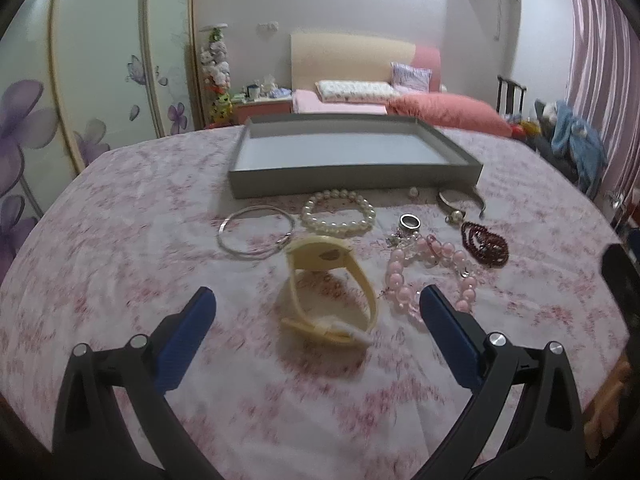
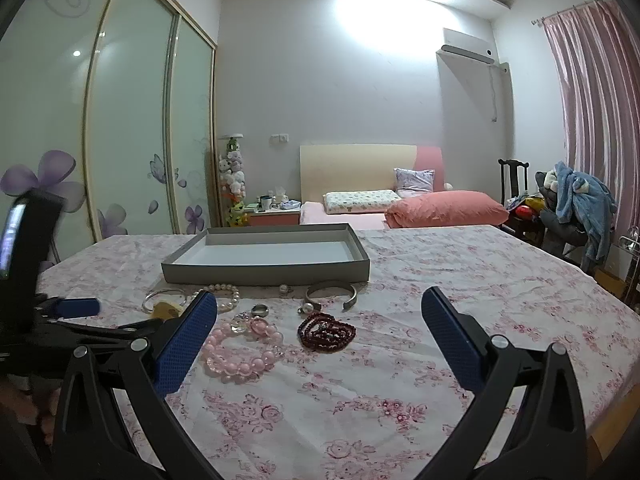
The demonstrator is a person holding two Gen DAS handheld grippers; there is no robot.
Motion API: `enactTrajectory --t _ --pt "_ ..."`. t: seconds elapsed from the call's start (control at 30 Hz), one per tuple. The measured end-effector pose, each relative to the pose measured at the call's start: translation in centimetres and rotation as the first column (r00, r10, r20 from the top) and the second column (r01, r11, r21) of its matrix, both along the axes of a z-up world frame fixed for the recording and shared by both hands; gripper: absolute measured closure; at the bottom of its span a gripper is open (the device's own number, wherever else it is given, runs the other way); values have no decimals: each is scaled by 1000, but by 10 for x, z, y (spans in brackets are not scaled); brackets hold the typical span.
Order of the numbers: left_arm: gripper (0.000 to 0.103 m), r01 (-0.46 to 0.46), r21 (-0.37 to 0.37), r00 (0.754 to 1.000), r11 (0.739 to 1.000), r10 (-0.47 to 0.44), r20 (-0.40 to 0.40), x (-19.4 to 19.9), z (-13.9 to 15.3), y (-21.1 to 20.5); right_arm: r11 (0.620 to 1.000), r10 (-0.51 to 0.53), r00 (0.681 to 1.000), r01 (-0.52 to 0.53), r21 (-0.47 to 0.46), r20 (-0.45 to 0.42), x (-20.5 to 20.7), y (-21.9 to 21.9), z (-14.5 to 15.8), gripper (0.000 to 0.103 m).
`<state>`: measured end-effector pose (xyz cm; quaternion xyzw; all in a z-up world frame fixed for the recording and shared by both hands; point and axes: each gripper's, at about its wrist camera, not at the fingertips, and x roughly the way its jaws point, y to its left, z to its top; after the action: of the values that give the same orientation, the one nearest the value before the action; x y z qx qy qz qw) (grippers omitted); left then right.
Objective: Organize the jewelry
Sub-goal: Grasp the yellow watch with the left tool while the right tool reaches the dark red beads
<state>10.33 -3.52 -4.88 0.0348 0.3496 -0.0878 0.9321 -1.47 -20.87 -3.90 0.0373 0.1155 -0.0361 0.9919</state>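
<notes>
Left wrist view: we see grey tray (image 1: 352,176) lying long side left-right on floral counter (image 1: 120,240), jewelry in front. Yellow watch (image 1: 332,284) on its side, band loop running toward us, between wide left claw (image 1: 318,300). Right claw (image 2: 320,304) wide, holding nothing.
</notes>
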Motion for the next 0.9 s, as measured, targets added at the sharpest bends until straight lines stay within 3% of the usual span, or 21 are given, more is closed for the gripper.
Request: enactTrajectory --t 0.2,0.33,0.57,0.63,0.77,0.9 --pt "19 -9 4 994 1000 9 -111 35 -17 -6 1000 -13 1000 13 5 -13 0 -6 0 2" --pt "29 -24 5 991 1000 24 -135 42 -22 -4 1000 -16 1000 17 8 -24 3 -8 1 2" --pt "57 -18 -35 986 999 12 -167 50 -27 2 1000 1 997 0 11 -73 13 -12 1 2" --pt "62 -20 -44 986 999 13 -167 49 -26 7 1000 23 994 -20 24 -111 20 -15 0 2" --pt "63 -43 -51 985 998 34 -172 44 -25 25 997 51 977 -39 61 -209 43 -23 -5 2" --pt "63 -84 -45 983 995 75 -170 39 -23 49 996 59 930 -32 78 -363 76 -31 -16 7"
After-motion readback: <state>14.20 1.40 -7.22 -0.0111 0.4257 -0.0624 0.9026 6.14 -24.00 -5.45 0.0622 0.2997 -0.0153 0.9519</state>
